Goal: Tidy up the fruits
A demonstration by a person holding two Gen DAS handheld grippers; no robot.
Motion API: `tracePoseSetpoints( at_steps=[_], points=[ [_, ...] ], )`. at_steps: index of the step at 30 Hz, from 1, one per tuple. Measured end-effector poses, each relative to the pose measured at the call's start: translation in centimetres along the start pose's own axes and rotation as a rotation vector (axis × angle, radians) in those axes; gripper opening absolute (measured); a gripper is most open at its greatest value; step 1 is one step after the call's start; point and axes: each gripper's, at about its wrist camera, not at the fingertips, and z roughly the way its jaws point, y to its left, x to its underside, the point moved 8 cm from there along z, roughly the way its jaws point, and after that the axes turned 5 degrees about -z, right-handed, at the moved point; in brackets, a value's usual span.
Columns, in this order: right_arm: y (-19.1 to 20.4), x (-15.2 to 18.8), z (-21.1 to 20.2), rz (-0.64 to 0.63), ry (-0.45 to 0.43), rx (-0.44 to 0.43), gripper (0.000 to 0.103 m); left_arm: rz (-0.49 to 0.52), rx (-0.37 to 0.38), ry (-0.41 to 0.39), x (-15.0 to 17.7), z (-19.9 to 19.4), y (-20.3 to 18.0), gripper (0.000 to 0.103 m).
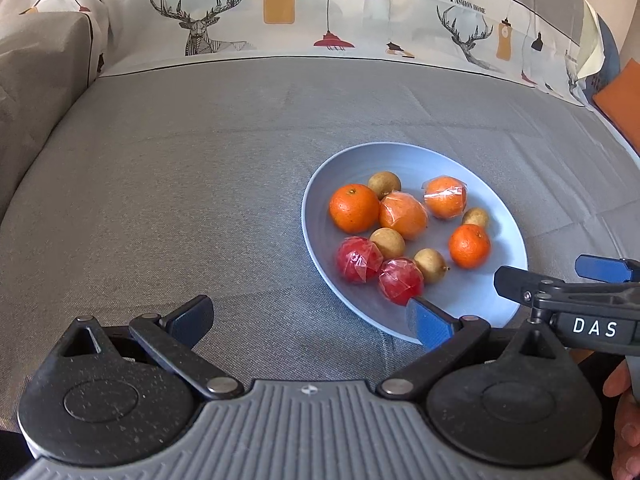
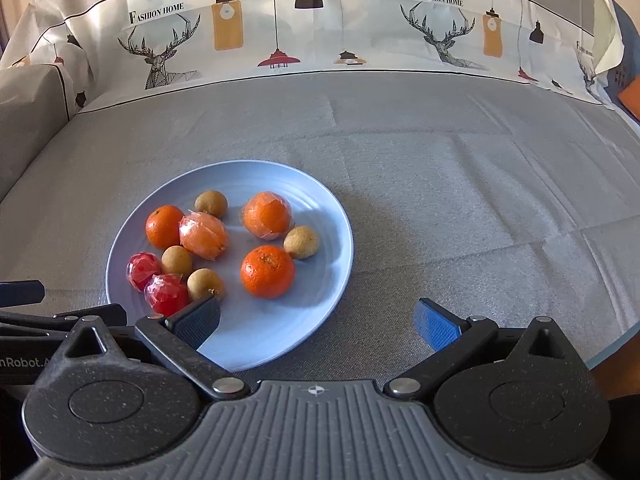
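Note:
A pale blue plate (image 1: 400, 160) (image 2: 248, 172) lies on the grey cloth and holds all the fruit. On it are bare oranges (image 1: 354, 208) (image 2: 267, 271), plastic-wrapped oranges (image 1: 403, 216) (image 2: 203, 235), two wrapped red fruits (image 1: 401, 281) (image 2: 166, 294) and several small brown longans (image 1: 387, 242) (image 2: 301, 242). My left gripper (image 1: 310, 320) is open and empty, low at the plate's near left edge. My right gripper (image 2: 318, 322) is open and empty at the plate's near right edge; it also shows in the left wrist view (image 1: 560, 274).
The grey tablecloth (image 1: 180, 180) (image 2: 480, 200) spreads left and right of the plate. A printed cloth backdrop (image 1: 320, 8) (image 2: 320, 20) with deer and lamps rises behind. A grey covered block (image 1: 36, 80) stands at the far left. An orange object (image 1: 624, 104) lies far right.

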Motion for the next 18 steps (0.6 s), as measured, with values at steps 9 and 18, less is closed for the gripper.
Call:
tracePoseSetpoints(
  at_steps=[9, 18],
  points=[
    [-0.03, -0.01, 0.0, 0.002, 0.0, 0.0, 0.102, 0.009, 0.003, -0.005, 0.03, -0.07, -0.09, 0.102],
    [-0.17, -0.04, 0.03, 0.003, -0.002, 0.0, 0.102, 0.032, 0.01, -0.018, 0.15, -0.33, -0.45, 0.102]
  ],
)
